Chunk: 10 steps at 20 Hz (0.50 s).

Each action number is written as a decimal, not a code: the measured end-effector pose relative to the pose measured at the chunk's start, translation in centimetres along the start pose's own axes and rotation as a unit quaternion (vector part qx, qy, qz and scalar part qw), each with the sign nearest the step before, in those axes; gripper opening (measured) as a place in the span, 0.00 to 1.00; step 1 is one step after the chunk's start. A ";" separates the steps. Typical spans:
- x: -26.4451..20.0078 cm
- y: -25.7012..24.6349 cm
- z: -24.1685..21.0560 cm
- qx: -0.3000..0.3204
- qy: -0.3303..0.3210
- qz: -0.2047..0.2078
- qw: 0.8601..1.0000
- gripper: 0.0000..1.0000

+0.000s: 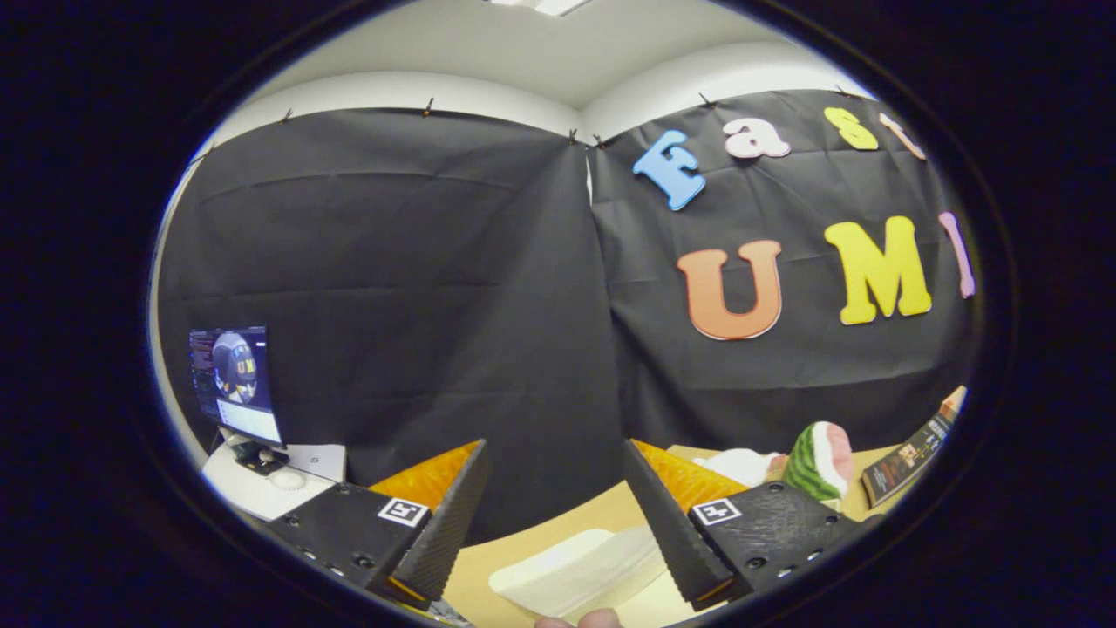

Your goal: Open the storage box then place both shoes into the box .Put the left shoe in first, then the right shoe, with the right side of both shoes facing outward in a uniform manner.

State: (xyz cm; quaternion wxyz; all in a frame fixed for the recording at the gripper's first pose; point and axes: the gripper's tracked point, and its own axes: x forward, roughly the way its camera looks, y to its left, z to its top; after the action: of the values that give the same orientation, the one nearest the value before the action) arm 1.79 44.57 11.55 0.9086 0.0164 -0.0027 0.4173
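One monitor (235,384), one watermelon-slice plush (818,460), one book (911,458), one white shoe (580,571), two fingers (453,523) apart.

Even, bright light is cast from a white ceiling panel (540,5). Strong fisheye bending is seen at the edges. Focus is sharp; shadows are soft.

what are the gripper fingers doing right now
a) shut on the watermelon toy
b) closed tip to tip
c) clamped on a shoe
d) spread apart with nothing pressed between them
d: the gripper has its fingers set wide apart, tips touching nothing, with a white object lying low on the wooden table between them.
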 end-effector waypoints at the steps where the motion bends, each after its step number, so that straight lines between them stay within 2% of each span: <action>1: -0.7 -1.0 0.1 -0.001 0.000 -0.012 1.000 0.94; 10: -11.6 -12.9 -1.0 0.008 0.017 -0.132 0.991 0.93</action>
State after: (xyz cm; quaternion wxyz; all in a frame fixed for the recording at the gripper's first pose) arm 3.97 27.38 9.97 0.9555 0.0164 0.0184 0.2938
